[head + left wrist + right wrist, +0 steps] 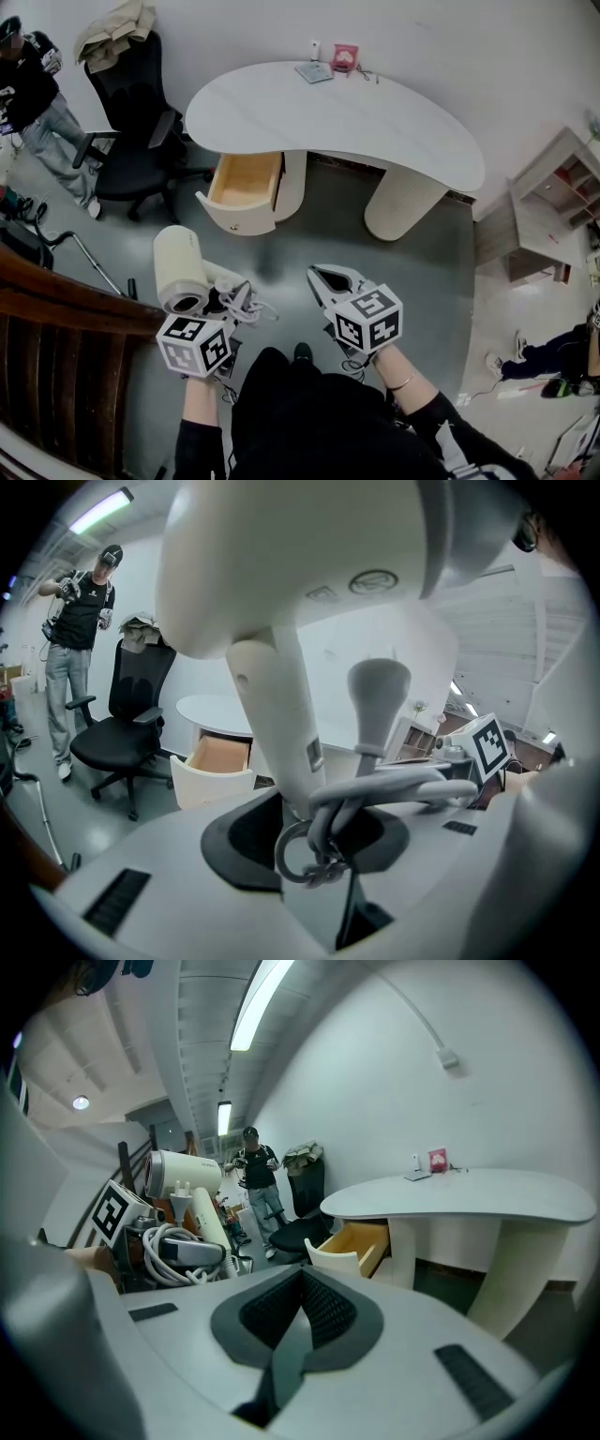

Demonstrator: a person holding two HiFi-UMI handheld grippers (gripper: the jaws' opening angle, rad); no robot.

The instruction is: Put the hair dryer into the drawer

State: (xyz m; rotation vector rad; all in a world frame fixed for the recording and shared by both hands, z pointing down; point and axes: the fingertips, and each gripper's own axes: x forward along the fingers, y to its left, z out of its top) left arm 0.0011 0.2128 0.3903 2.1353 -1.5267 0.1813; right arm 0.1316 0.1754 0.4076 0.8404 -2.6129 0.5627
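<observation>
Grey floor lies before a white curved desk, under whose left end the drawer stands pulled open, well apart from both grippers. The hair dryer is clamped by its handle in the left gripper, barrel up, its coiled cord bunched at the jaws, while the right gripper is carried empty, jaws closed together. A stiff, smooth, top-heavy body is expected, so the handle is judged the right hold, with the floppy cord minded at the drawer's edge

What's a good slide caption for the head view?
Left gripper holds a cream hair dryer by its handle, right gripper shut and empty, open drawer of the white desk ahead.
</observation>
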